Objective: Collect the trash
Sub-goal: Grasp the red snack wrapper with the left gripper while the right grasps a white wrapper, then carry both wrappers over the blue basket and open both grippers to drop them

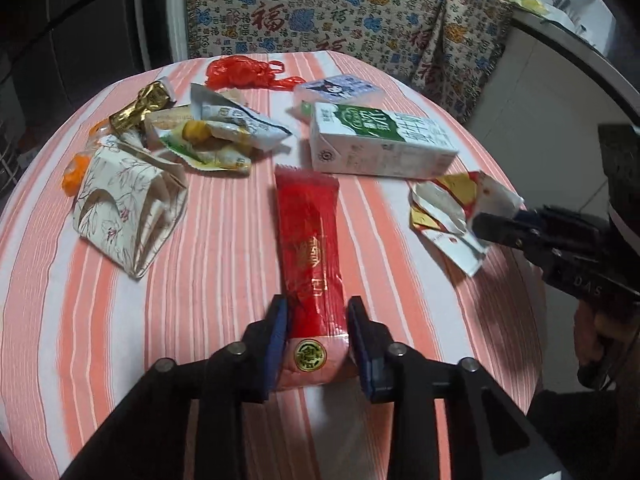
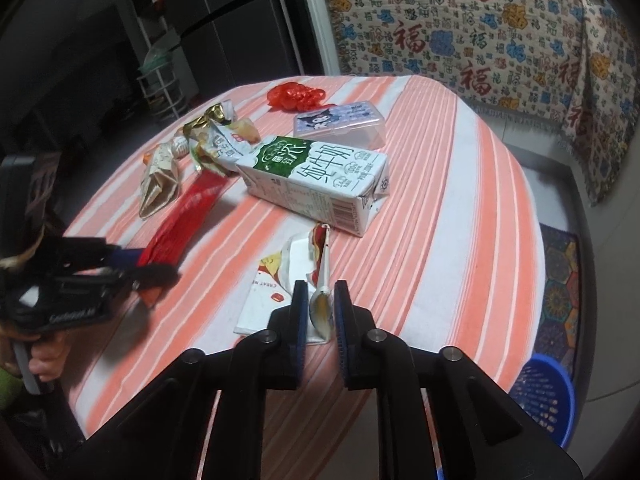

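My left gripper [image 1: 318, 320] is shut on the near end of a long red snack wrapper [image 1: 310, 236], which lies on the striped table; it also shows in the right wrist view [image 2: 180, 220]. My right gripper [image 2: 321, 300] is shut on a crumpled white, red and yellow wrapper [image 2: 292, 264], also seen in the left wrist view [image 1: 448, 208]. A green and white milk carton [image 1: 380, 144] lies on its side behind both. More trash lies at the far left: a flattened floral paper box [image 1: 128, 204], a gold foil wrapper [image 1: 140, 108] and torn snack bags [image 1: 224, 132].
A red plastic bag [image 1: 240, 72] and a clear lidded cartoon box [image 1: 336, 90] sit at the table's far side. A blue basket [image 2: 544, 392] stands on the floor to the right of the table. A patterned cloth [image 2: 480, 32] hangs behind.
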`<move>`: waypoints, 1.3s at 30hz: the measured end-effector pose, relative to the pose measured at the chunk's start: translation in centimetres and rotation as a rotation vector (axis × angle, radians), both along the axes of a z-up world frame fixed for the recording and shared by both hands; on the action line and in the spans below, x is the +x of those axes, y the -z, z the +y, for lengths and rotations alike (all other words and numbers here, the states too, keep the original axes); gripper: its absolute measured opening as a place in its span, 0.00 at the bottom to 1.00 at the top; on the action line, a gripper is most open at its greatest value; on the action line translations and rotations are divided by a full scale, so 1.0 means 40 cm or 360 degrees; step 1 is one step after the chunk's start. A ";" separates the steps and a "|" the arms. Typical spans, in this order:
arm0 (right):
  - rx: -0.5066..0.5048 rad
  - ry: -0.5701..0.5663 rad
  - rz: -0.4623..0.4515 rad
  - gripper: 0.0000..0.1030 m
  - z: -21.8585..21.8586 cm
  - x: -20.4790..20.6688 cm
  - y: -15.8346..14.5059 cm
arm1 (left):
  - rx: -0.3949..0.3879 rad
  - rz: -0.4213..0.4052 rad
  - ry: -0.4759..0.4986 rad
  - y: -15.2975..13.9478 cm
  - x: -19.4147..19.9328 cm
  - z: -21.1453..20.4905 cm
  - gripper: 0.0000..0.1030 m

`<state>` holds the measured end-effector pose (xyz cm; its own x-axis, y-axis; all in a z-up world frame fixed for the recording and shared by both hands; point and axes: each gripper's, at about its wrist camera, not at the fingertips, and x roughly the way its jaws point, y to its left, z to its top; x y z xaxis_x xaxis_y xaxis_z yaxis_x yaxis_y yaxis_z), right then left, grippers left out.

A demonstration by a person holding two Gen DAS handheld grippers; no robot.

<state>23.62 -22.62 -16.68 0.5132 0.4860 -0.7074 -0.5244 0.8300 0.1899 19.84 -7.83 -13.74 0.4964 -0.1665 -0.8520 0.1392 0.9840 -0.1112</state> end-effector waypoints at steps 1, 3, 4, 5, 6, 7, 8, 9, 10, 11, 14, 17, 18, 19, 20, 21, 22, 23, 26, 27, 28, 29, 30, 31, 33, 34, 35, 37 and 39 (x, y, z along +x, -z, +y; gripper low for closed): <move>0.0002 0.0004 -0.0001 0.30 0.000 0.000 0.000 | 0.0003 0.0003 0.0015 0.000 0.006 -0.005 0.46; 0.0004 0.0015 -0.0007 0.33 0.002 0.003 -0.002 | 0.0040 -0.0002 0.0003 -0.002 0.017 -0.011 0.58; 0.0007 0.0023 -0.0007 0.33 0.002 0.005 -0.004 | 0.0063 -0.0002 0.0000 -0.003 0.025 -0.014 0.58; 0.0013 0.0030 -0.0006 0.33 0.001 0.008 -0.005 | 0.0073 -0.0002 -0.0002 -0.003 0.031 -0.015 0.58; 0.0023 0.0038 -0.0004 0.32 -0.002 0.010 -0.007 | 0.0073 -0.0002 -0.0007 -0.003 0.035 -0.014 0.58; 0.0036 0.0044 0.0002 0.29 -0.003 0.013 -0.009 | 0.0067 -0.0005 -0.0007 -0.003 0.036 -0.011 0.58; 0.0049 0.0044 0.0008 0.23 -0.005 0.016 -0.012 | 0.0065 -0.0005 -0.0003 -0.003 0.036 -0.011 0.53; 0.0047 0.0042 0.0018 0.05 -0.004 0.018 -0.014 | 0.0072 -0.0007 0.0002 -0.003 0.036 -0.010 0.27; 0.0033 0.0058 0.0010 0.05 -0.005 0.017 -0.019 | 0.0080 0.0000 0.0004 -0.001 0.036 -0.009 0.26; 0.0034 0.0063 0.0004 0.05 -0.006 0.015 -0.023 | 0.0071 0.0001 0.0004 -0.001 0.034 -0.008 0.25; 0.0071 0.0083 -0.0027 0.04 -0.025 0.001 -0.048 | 0.0023 -0.0021 -0.0001 -0.009 0.019 -0.009 0.25; 0.0098 0.0119 -0.0055 0.05 -0.053 -0.014 -0.068 | -0.0044 -0.0037 0.0025 -0.023 0.006 -0.032 0.25; 0.0100 0.0139 -0.0066 0.05 -0.068 -0.020 -0.073 | -0.0057 -0.0042 0.0045 -0.028 0.004 -0.046 0.25; 0.0103 0.0155 -0.0070 0.05 -0.079 -0.022 -0.077 | -0.0062 -0.0047 0.0062 -0.033 0.003 -0.060 0.25; 0.0109 0.0177 -0.0073 0.05 -0.095 -0.026 -0.080 | -0.0068 -0.0053 0.0084 -0.039 0.002 -0.079 0.25; 0.0113 0.0203 -0.0075 0.05 -0.112 -0.029 -0.083 | -0.0074 -0.0058 0.0112 -0.045 0.001 -0.102 0.25; 0.0114 0.0231 -0.0077 0.05 -0.132 -0.033 -0.086 | -0.0083 -0.0059 0.0138 -0.048 0.003 -0.123 0.25; 0.0116 0.0254 -0.0080 0.05 -0.150 -0.035 -0.089 | -0.0096 -0.0060 0.0173 -0.053 0.004 -0.153 0.25; 0.0125 0.0340 -0.0088 0.05 -0.221 -0.049 -0.098 | -0.0119 -0.0067 0.0266 -0.065 0.009 -0.237 0.25; 0.0123 0.0375 -0.0092 0.05 -0.248 -0.056 -0.100 | -0.0127 -0.0069 0.0298 -0.068 0.011 -0.267 0.25; 0.0121 0.0406 -0.0095 0.05 -0.273 -0.062 -0.102 | -0.0136 -0.0070 0.0329 -0.071 0.014 -0.294 0.25; 0.0115 0.0448 -0.0095 0.05 -0.305 -0.071 -0.102 | -0.0146 -0.0068 0.0353 -0.072 0.018 -0.315 0.25; 0.0109 0.0482 -0.0093 0.05 -0.331 -0.079 -0.102 | -0.0160 -0.0062 0.0384 -0.073 0.023 -0.348 0.25; 0.0102 0.0520 -0.0087 0.05 -0.359 -0.087 -0.098 | -0.0173 -0.0052 0.0411 -0.070 0.029 -0.374 0.25; 0.0082 0.0598 -0.0065 0.05 -0.415 -0.099 -0.090 | -0.0197 -0.0021 0.0482 -0.063 0.041 -0.439 0.25; 0.0071 0.0635 -0.0054 0.05 -0.439 -0.104 -0.085 | -0.0202 -0.0010 0.0506 -0.060 0.047 -0.463 0.25; 0.0059 0.0666 -0.0043 0.05 -0.462 -0.107 -0.083 | -0.0210 0.0005 0.0543 -0.055 0.054 -0.499 0.25; 0.0024 0.0742 -0.0013 0.05 -0.509 -0.113 -0.072 | -0.0221 0.0027 0.0597 -0.046 0.064 -0.545 0.25; 0.0000 0.0817 0.0028 0.05 -0.555 -0.116 -0.060 | -0.0223 0.0058 0.0654 -0.034 0.077 -0.601 0.25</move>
<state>18.99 -44.82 -14.29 0.6737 0.1742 -0.7182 -0.0457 0.9798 0.1947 22.93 -31.86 -12.39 0.3347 -0.4592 -0.8229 0.5095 0.8228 -0.2519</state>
